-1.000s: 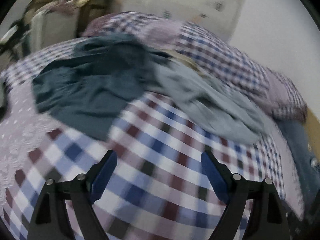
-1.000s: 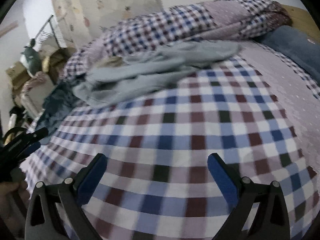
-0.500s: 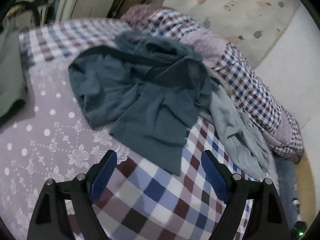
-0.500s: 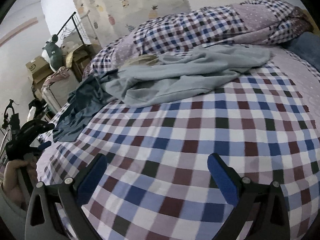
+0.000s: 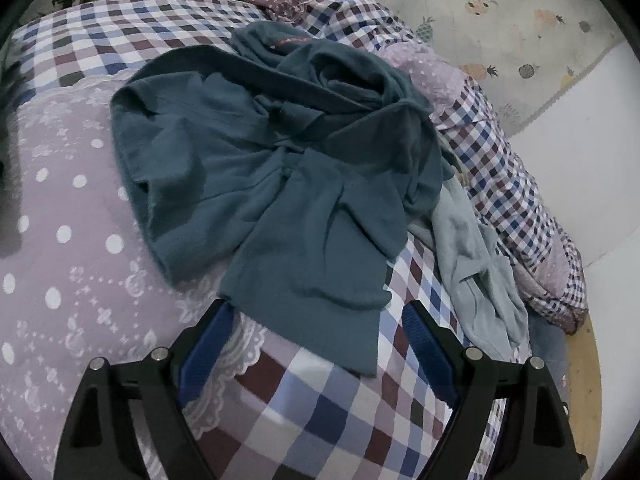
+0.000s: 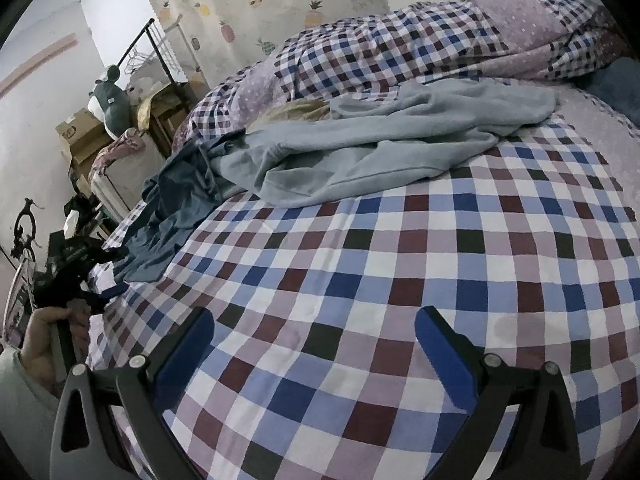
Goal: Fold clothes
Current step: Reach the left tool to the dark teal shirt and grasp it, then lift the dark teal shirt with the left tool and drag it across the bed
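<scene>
Lying crumpled on a bed, a dark teal knit top (image 5: 280, 184) spreads just ahead of the left tongs (image 5: 316, 344), its lower hem reaching down between their blue pads. The left tongs stand wide, nothing gripped, and the hem is not pinched. Beneath the top, the bed is covered by a checked blue, maroon and white bedsheet (image 5: 320, 420) with a lilac dotted lace-edged panel (image 5: 60, 220) to the left of the tongs. A pale grey-blue soft garment (image 5: 472, 264) lies bunched ahead and to the right, its edge tucked under the teal top. From the right wrist view, the right tongs (image 6: 316, 344) also stand wide and empty over bare checked sheet, with the pale garment (image 6: 380, 148) well ahead. A hand (image 6: 44, 340) holds the left tongs at far left.
</scene>
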A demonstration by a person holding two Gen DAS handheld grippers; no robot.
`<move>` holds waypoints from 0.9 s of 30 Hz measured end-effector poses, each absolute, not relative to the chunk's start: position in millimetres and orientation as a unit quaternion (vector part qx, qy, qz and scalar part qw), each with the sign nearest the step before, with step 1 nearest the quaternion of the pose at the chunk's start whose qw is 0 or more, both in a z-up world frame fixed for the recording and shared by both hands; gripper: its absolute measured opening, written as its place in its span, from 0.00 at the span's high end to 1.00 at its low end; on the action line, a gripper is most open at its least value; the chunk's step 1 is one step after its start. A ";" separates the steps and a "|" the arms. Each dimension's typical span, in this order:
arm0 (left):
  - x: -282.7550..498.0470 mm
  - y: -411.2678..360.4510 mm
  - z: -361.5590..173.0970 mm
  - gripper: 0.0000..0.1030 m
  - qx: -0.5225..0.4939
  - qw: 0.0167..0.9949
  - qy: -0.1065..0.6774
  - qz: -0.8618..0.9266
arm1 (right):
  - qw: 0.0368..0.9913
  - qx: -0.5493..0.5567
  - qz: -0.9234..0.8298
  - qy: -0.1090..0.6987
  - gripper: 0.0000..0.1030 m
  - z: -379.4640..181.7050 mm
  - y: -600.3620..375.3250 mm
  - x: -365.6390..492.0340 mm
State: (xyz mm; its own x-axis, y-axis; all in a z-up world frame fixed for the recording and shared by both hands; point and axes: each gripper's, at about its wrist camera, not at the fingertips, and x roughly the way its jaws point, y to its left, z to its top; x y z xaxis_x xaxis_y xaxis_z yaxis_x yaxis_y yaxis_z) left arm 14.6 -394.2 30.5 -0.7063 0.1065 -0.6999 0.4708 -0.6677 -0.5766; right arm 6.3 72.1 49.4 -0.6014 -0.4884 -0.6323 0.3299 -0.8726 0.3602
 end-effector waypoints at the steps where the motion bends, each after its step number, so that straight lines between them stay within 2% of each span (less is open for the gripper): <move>1: 13.4 -394.0 29.7 0.13 0.367 0.109 0.392 -0.837 | 0.230 0.382 -0.889 -0.104 0.00 49.7 72.3 6.4; 13: 10.3 -381.1 27.2 0.16 0.356 0.096 0.450 -0.813 | 0.233 0.376 -0.891 -0.105 0.00 53.6 69.3 7.6; 15: 9.0 -380.3 26.1 0.22 0.351 0.102 0.450 -0.815 | 0.233 0.375 -0.891 -0.105 0.00 54.4 68.7 7.7; 17: 9.2 -384.6 22.4 0.36 0.340 0.112 0.451 -0.817 | 0.233 0.375 -0.891 -0.106 0.00 55.1 68.7 7.7; 19: 8.1 -384.6 20.9 0.39 0.337 0.117 0.444 -0.822 | 0.234 0.374 -0.891 -0.106 0.00 55.8 68.8 7.8; 21: 6.7 -382.4 20.2 0.46 0.336 0.119 0.434 -0.827 | 0.235 0.374 -0.891 -0.106 0.00 55.9 68.9 7.9; 22: 6.1 -381.3 19.7 0.59 0.336 0.121 0.429 -0.830 | 0.235 0.375 -0.891 -0.107 0.00 55.7 69.0 7.7; 23: 6.0 -381.3 17.7 0.79 0.339 0.121 0.434 -0.826 | 0.235 0.375 -0.890 -0.107 0.00 55.6 69.2 7.6; 24: 5.9 -381.3 15.7 0.85 0.343 0.121 0.438 -0.822 | 0.236 0.375 -0.890 -0.108 0.00 55.5 69.3 7.7; 27: 9.3 -378.5 14.3 0.93 0.343 0.120 0.445 -0.818 | 0.236 0.375 -0.890 -0.108 0.00 55.6 69.9 7.4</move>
